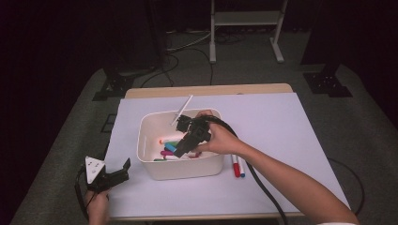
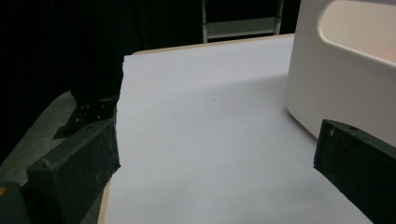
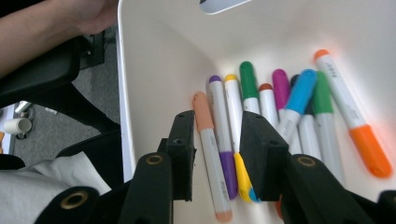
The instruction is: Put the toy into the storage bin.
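A white plastic bin (image 1: pixel 178 168) sits mid-table on the white paper sheet (image 1: pixel 291 136), holding capped markers (image 3: pixel 261 107). Two more markers (image 1: pixel 238 166) lie just right of it, toward the front edge.

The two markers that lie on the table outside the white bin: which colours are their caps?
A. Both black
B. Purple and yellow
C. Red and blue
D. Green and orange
C. In the high view, a red-capped marker and a blue-capped marker lie side by side on the white sheet, just to the right of the white bin, close to the forearm that holds the right gripper over the bin.
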`<act>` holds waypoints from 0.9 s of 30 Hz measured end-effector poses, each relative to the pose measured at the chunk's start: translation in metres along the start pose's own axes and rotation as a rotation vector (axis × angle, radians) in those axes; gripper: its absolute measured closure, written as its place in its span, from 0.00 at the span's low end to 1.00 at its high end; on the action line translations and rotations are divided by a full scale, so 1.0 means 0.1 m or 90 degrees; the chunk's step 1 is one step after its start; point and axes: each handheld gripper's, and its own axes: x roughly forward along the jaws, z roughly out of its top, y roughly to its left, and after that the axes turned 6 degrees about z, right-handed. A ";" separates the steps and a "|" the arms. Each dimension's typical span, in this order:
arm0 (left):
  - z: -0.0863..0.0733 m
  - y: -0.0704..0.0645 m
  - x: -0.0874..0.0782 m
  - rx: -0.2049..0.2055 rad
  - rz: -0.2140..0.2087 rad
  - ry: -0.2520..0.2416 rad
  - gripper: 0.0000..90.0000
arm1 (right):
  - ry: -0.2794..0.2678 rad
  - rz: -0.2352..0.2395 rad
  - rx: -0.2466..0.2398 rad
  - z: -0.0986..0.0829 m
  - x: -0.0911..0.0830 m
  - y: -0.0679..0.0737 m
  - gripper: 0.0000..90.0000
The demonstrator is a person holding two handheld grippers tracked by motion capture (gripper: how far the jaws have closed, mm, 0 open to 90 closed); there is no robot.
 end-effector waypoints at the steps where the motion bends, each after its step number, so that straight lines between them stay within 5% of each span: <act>1: 0.00 0.00 0.00 0.001 0.000 0.000 0.00 | -0.004 -0.005 0.005 -0.03 -0.05 0.00 0.70; 12: 0.00 0.00 0.00 0.002 0.002 0.000 0.00 | -0.087 -0.041 0.047 -0.39 -0.61 -0.02 0.65; 27: 0.00 -0.01 0.00 0.002 0.004 0.000 0.00 | -0.132 -0.097 0.095 -0.88 -1.13 0.03 0.64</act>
